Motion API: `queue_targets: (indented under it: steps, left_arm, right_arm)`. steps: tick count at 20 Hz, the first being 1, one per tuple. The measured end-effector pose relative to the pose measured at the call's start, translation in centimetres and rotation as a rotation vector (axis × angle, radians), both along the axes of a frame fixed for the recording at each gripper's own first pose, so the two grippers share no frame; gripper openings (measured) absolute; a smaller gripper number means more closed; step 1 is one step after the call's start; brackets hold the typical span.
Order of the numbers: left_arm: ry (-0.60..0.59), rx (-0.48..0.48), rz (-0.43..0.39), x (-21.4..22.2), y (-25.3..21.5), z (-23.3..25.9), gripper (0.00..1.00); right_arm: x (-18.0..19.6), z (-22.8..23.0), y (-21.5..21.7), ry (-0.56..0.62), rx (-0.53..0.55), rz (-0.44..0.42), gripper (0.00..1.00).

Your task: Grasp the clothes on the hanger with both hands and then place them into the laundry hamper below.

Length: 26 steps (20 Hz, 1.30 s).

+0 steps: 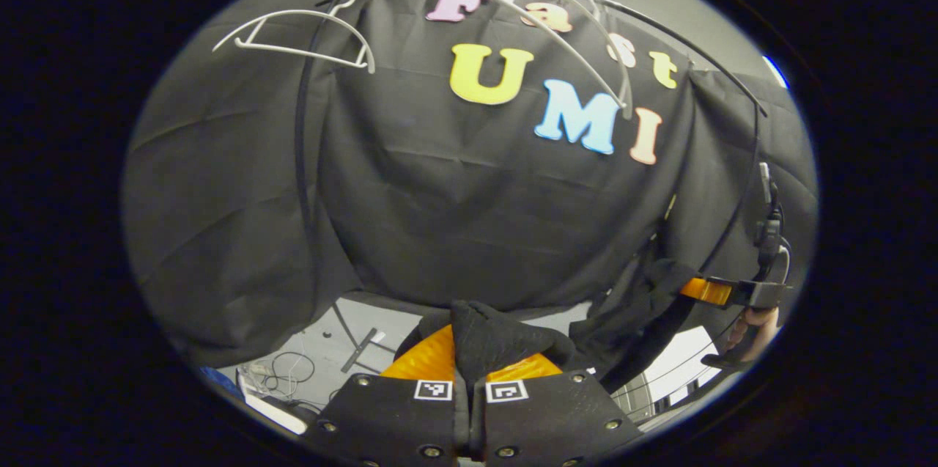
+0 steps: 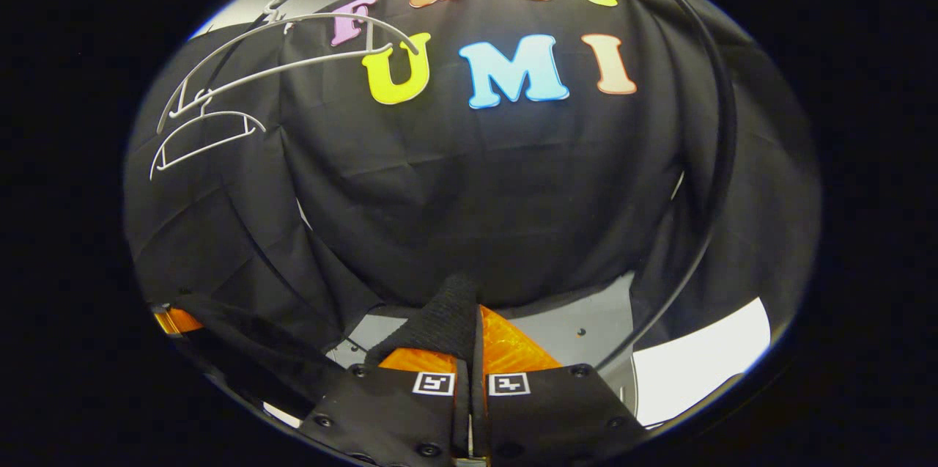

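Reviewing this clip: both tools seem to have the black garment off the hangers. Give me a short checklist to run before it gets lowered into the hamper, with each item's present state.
1. Left tool pinches the black garment: ok, fabric bunched between its orange fingers.
2. Right tool pinches the garment: ok, a fold sits between its fingers.
3. Garment off the white hangers: ok, they hang bare on the rail.
4. Garment spans both tools: ok, in the left gripper view it runs to the other tool.
5. Hamper underneath: cannot tell.
6. Loose fabric free of the rack: cannot tell.
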<state>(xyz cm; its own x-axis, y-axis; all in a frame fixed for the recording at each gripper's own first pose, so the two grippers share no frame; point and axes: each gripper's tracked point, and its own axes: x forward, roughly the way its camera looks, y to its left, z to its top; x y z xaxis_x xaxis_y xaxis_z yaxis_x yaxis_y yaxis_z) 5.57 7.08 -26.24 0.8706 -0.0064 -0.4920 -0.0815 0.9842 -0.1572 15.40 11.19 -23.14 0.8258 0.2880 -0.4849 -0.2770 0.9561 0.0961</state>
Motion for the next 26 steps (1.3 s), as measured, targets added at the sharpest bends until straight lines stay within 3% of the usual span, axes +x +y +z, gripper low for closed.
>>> queue_targets:
  steps: [5, 9, 12, 16, 24, 25, 26]
  left_arm:
    - [0.059, -0.023, -0.118, 1.1, -0.7, -4.5, 0.02]
    - [0.102, -0.004, -0.171, 1.1, -1.8, -6.8, 0.02]
    - [0.119, 0.051, -0.202, 1.2, -2.0, -8.2, 0.02]
    - [0.162, 0.116, -0.211, 0.1, -2.3, -10.6, 0.01]
    - [0.195, 0.116, -0.178, -0.4, -2.1, -11.5, 0.04]
    - [0.204, 0.110, -0.179, -0.5, -2.3, -11.6, 0.04]
    - [0.219, 0.104, -0.185, -0.8, -2.5, -11.8, 0.04]
  right_arm:
    - [-3.0, -4.3, 2.4, 0.146, 0.002, -0.047, 0.03]
    - [-3.5, -6.9, 5.8, 0.232, 0.019, -0.040, 0.03]
    - [-4.0, -8.5, 6.1, 0.260, -0.015, -0.030, 0.03]
    - [-5.1, -11.0, 5.6, 0.321, -0.036, -0.062, 0.04]
    - [-6.9, -12.5, 4.7, 0.354, -0.058, -0.096, 0.06]
    - [-7.0, -12.7, 4.7, 0.366, -0.062, -0.096, 0.02]
    - [-7.3, -12.7, 4.8, 0.371, -0.059, -0.094, 0.10]
